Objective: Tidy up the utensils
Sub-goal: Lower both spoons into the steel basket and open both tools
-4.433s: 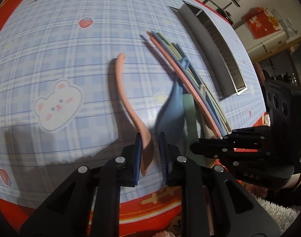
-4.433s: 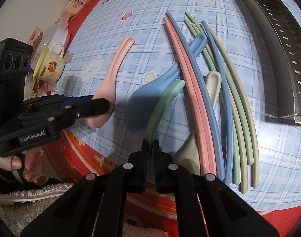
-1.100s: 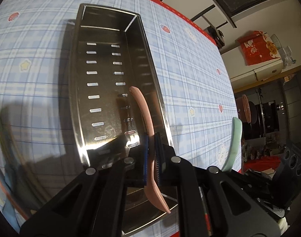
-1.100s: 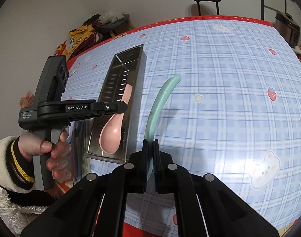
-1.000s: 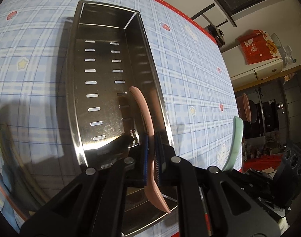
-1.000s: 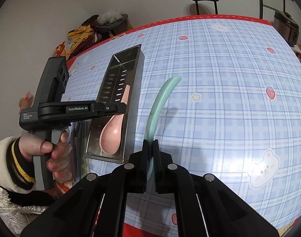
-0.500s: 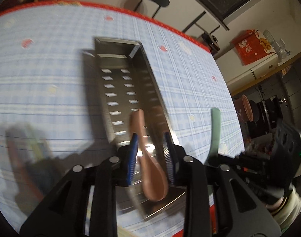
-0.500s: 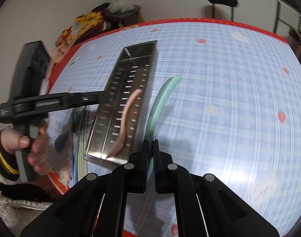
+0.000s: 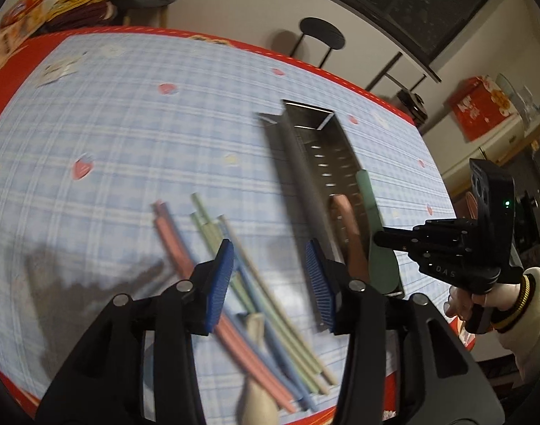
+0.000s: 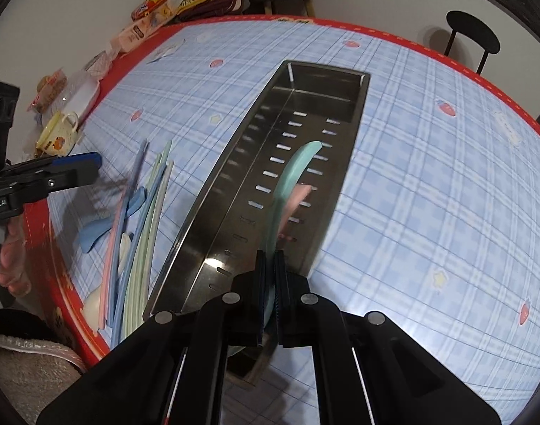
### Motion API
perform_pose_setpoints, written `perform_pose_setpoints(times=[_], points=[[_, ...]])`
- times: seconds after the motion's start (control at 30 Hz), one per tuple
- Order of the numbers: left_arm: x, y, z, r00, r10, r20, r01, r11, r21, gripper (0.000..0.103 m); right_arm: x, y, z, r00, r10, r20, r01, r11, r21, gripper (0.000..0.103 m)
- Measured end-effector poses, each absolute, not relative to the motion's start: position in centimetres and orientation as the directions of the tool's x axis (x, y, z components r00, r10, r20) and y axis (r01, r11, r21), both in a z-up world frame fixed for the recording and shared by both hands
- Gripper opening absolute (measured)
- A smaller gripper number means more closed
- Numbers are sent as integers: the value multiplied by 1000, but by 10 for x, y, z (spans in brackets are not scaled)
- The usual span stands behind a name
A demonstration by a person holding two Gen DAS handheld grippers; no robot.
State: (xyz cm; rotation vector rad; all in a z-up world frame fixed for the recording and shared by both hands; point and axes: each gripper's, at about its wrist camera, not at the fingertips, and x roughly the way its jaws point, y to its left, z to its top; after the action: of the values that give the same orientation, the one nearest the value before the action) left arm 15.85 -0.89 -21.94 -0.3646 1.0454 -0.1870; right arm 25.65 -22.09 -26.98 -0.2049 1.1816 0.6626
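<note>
A long steel slotted tray (image 10: 354, 113) lies on the blue checked tablecloth; it also shows in the left wrist view (image 9: 305, 177). A pink spoon (image 10: 294, 200) lies inside it, also seen in the left wrist view (image 9: 347, 223). My right gripper (image 10: 269, 297) is shut on a green spoon (image 10: 291, 173) and holds it over the tray. My left gripper (image 9: 270, 276) is open and empty above a pile of coloured chopsticks (image 9: 241, 283) and spoons left of the tray. The right gripper (image 9: 379, 239) shows in the left wrist view holding the green spoon (image 9: 372, 233).
A blue spoon (image 10: 100, 226) and a white spoon (image 10: 123, 248) lie among the chopsticks (image 10: 146, 219). A yellow mug (image 10: 59, 136) and snack packets (image 10: 146, 17) sit at the table's left edge. A black stool (image 10: 471, 35) stands beyond the far edge.
My left gripper let go of the pink spoon in the tray, opened and swung left over the chopstick pile. My right gripper carried the green spoon over the tray.
</note>
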Motion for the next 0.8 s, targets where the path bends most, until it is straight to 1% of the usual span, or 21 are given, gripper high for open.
perform_pose_setpoints(times=[0.17,0.4,0.47,0.5,0.53,0.57,0.63,0.67,0.73,0.8], points=[[146,8,-222,497,-308,-812,-54,922,-382,45,255,-212,-274,210,366,-907,-566,802,193,5],[137,18,-219,491,-302,-817,-57,925,-376,46,255,-208,-279,232,305,-924,-546,827,136,6],[137,18,-218,490,-302,-817,-54,925,-375,46,254,-210,-274,248,312,-917,-534,834,139,10],[137,19,-218,490,-303,-818,-51,926,-373,46,254,-212,-270,263,315,-912,-525,840,139,20],[137,19,-217,489,-302,-819,-48,928,-370,46,253,-213,-265,278,316,-907,-517,845,136,31],[136,19,-216,488,-302,-819,-43,929,-368,46,251,-215,-259,302,317,-899,-506,852,131,36],[136,20,-216,487,-300,-820,-37,931,-363,47,246,-220,-248,344,326,-880,-484,865,131,54],[135,20,-215,486,-299,-821,-35,932,-360,47,242,-222,-242,365,330,-871,-468,873,135,60],[134,21,-214,482,-297,-824,-31,934,-355,47,235,-225,-234,396,325,-859,-440,888,133,76],[132,22,-213,476,-294,-829,-29,937,-348,47,223,-226,-228,423,323,-847,-409,902,139,82]])
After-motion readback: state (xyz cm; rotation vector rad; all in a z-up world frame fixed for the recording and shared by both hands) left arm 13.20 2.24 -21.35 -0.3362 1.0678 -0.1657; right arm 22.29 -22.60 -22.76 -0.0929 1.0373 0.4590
